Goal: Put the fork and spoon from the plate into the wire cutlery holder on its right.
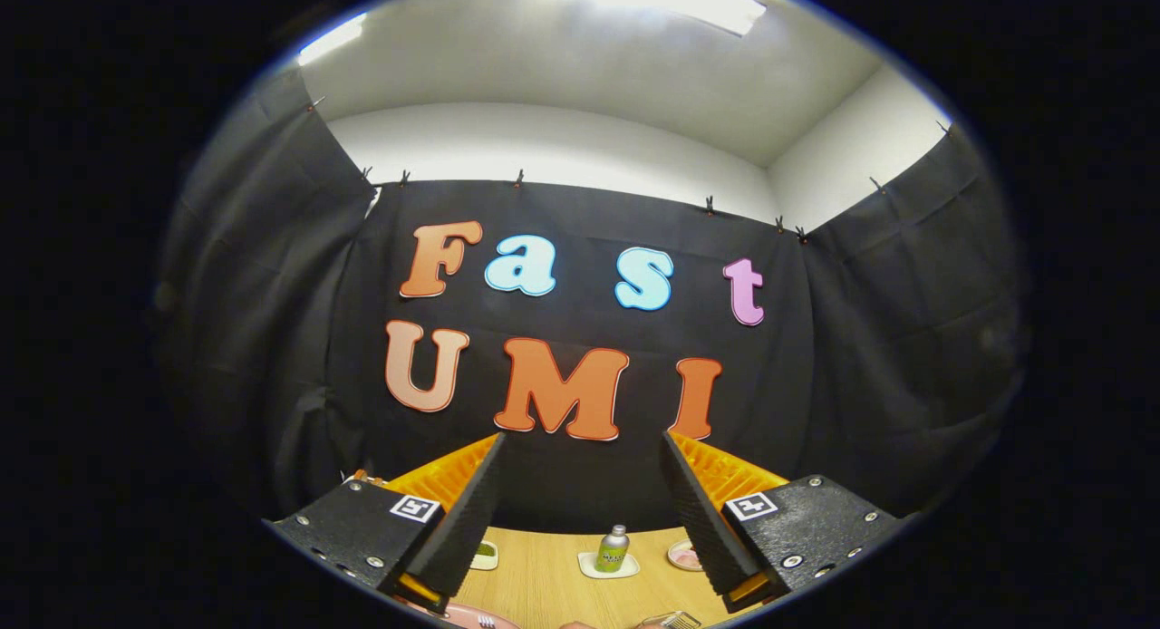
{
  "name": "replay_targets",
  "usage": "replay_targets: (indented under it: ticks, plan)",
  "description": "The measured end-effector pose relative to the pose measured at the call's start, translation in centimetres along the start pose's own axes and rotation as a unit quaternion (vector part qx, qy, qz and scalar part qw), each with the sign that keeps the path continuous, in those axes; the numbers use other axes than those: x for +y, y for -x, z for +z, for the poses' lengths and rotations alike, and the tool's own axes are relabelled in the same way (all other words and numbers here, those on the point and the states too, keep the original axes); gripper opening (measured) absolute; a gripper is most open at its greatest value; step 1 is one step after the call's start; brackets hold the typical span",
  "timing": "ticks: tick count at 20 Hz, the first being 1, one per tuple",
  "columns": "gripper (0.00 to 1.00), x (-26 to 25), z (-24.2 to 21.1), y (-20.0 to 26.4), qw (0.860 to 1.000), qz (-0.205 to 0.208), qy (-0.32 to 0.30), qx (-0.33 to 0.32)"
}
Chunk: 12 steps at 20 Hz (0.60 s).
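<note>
The gripper (580, 448) stands wide open, holding nothing, aimed high at the wall. The plate (471, 616) with the fork (487, 622) lies at six o'clock, under the fingers; the holder (680, 620) sits toward five. Descending nearly blind risks knocking the bottle (613, 549) on the bench (544, 584) ahead.

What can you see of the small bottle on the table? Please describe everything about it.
The small bottle stands upright on the wooden table, resting on a pale, flat coaster. It has a silvery cap, a yellow-green body and a label too small to make out. It sits well beyond the gripper, whose fingers are spread wide with nothing between them. Nothing else touches the bottle.
</note>
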<state>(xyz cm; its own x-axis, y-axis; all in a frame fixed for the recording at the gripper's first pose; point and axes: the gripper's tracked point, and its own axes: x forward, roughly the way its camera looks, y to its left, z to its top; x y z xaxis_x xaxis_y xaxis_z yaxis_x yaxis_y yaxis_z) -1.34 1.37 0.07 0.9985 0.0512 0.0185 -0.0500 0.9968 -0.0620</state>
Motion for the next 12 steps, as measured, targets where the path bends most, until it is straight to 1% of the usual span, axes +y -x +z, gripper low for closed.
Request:
replay_targets:
  ticks: [4, 7, 8, 10, 12]
  plan:
    - [0.99, 1.1, -1.1, 0.3, 0.999, 0.011, -0.024, 0.021]
    - [0.98, 1.6, -2.4, 0.6, 0.999, 0.019, -0.017, 0.038]
    - [0.98, 1.8, -3.6, 0.6, 0.998, 0.020, -0.011, 0.051]
    - [0.98, 2.5, -7.2, 0.7, 0.995, 0.024, -0.006, 0.099]
    - [0.98, 4.1, -10.8, 1.4, 0.987, 0.047, -0.012, 0.151]
